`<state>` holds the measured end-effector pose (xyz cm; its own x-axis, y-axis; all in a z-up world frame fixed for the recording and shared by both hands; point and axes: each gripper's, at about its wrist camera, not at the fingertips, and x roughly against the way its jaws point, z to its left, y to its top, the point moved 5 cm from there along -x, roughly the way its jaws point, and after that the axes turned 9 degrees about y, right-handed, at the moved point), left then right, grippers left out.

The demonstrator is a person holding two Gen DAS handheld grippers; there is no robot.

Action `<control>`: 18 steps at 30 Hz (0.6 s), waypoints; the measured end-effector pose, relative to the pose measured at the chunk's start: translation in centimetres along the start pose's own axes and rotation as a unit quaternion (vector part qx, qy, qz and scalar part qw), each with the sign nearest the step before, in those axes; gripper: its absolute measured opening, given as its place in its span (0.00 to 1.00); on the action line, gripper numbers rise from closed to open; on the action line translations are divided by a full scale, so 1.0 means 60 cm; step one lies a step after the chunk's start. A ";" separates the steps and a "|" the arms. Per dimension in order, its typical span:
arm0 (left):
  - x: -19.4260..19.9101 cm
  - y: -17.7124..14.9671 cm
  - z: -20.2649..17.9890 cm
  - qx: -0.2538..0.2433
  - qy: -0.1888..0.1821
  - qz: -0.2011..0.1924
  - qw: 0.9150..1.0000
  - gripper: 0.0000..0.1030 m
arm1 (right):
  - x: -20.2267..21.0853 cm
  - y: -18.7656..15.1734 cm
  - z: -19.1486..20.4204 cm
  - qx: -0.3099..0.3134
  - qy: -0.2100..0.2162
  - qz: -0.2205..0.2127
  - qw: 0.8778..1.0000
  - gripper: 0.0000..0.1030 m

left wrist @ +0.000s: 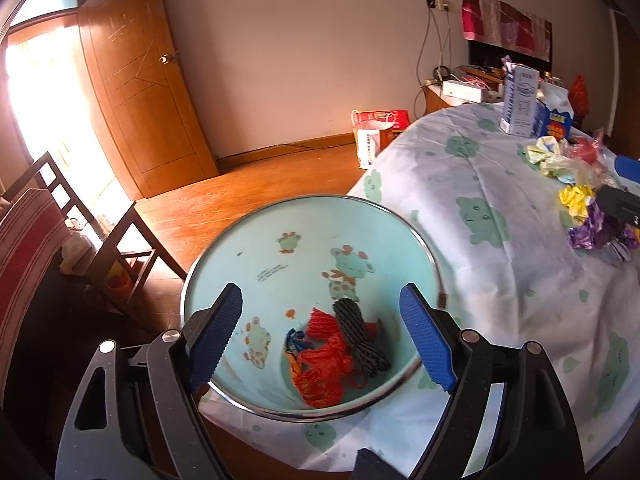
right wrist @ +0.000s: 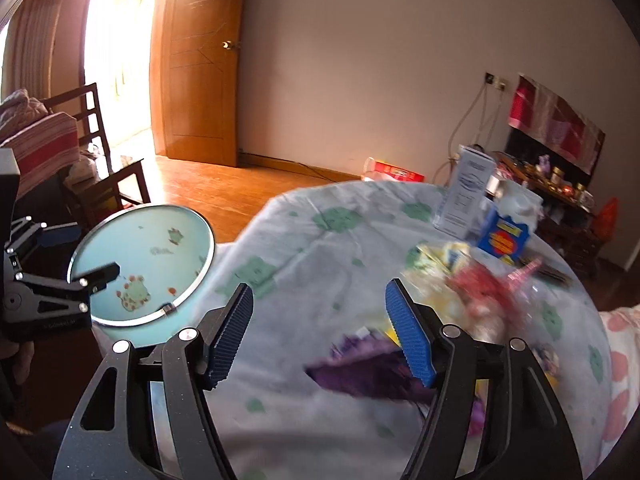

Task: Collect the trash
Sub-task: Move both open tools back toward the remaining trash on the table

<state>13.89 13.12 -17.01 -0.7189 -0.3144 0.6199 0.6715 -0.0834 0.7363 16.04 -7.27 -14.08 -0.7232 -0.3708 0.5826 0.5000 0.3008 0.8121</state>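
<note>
No print on the white carton [left wrist: 519, 100] or blue box [left wrist: 554, 122] is readable. My left tongs [left wrist: 320, 340] gape empty over the bin [left wrist: 400, 224]; my right tongs [right wrist: 320, 334] gape above blurred wrappers [right wrist: 372, 372] on the tabletop [right wrist: 320, 240].

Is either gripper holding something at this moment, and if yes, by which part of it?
Nothing is held. The left gripper is open above the trash bin, and the right gripper is open above the tablecloth, with nothing between the pads of either.

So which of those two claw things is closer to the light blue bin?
The left. The left gripper hovers right over the mouth of the bin, fingers open and empty. The right gripper is off over the table, near the purple wrapper.
</note>
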 end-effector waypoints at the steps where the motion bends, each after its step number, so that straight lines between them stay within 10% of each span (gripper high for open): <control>1: 0.004 -0.001 -0.014 -0.005 -0.006 -0.004 1.000 0.82 | 0.013 -0.017 -0.011 -0.006 -0.012 0.005 1.000 0.68; 18: 0.045 0.008 -0.146 -0.046 -0.062 -0.021 0.997 0.88 | 0.131 -0.222 -0.221 -0.042 -0.143 0.057 0.987 0.72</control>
<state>13.85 3.96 -17.37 -0.7591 -0.1902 0.6226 0.6504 -0.1813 0.7376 10.00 -25.83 -19.90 -0.7593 -0.0725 0.6467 0.6143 0.2482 0.7491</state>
